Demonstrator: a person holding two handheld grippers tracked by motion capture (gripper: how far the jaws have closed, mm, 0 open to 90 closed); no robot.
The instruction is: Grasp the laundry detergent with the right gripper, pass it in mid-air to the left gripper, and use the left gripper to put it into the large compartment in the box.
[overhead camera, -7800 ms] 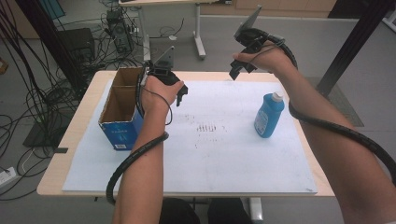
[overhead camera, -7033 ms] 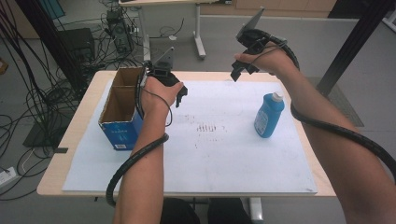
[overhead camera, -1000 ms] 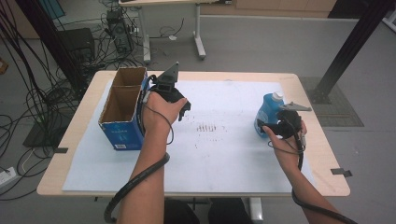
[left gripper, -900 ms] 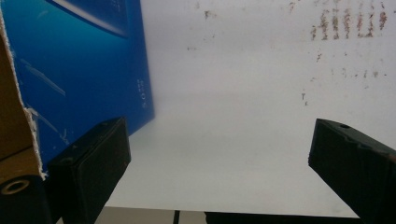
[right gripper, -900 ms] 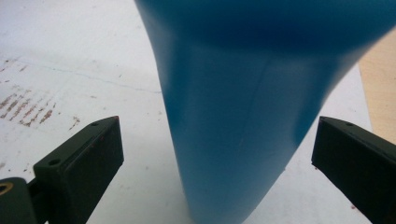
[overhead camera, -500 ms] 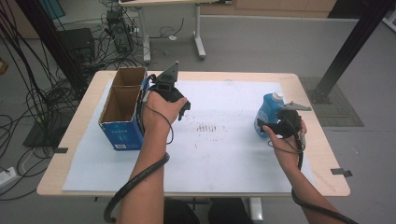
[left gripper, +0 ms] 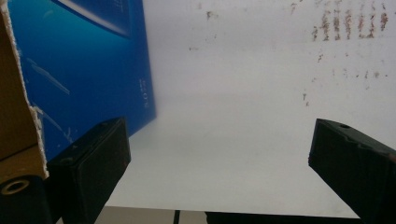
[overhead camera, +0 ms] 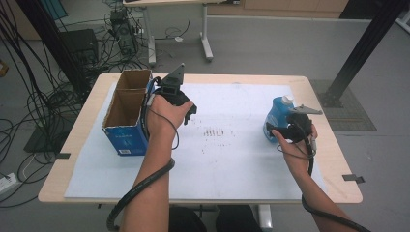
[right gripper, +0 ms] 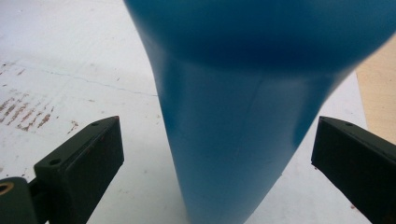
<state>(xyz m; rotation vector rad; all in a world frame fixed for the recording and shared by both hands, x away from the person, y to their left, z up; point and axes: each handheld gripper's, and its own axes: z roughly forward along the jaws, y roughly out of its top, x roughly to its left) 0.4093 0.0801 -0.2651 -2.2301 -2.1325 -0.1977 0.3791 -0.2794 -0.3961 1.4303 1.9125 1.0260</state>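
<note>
A blue bottle (overhead camera: pixel 276 117) with a white cap stands upright at the right of the white sheet (overhead camera: pixel 227 159). My right gripper (overhead camera: pixel 273 130) is low at its near side, open, and the bottle's body (right gripper: pixel 243 116) fills the gap between the spread jaws without touching either pad. The right gripper (right gripper: pixel 217 140) sits near the bottle's base. My left gripper (overhead camera: pixel 187 112) hovers open beside an open-topped blue cardboard box (overhead camera: pixel 126 115), pointing down at the sheet. In the left gripper view, the left gripper (left gripper: pixel 219 135) holds nothing, and the box's blue wall (left gripper: pixel 79 60) is at the left.
Brown smudges (overhead camera: pixel 217 131) mark the middle of the sheet on the wooden table (overhead camera: pixel 329 145). Cables and equipment (overhead camera: pixel 53 87) crowd the floor at the left. A second desk's legs (overhead camera: pixel 205 34) stand behind, and a black post (overhead camera: pixel 362 53) rises at the right.
My right hand came down from high over the far edge and set its open jaws around the bottle. In the last second it barely moved. The left gripper stayed put.
</note>
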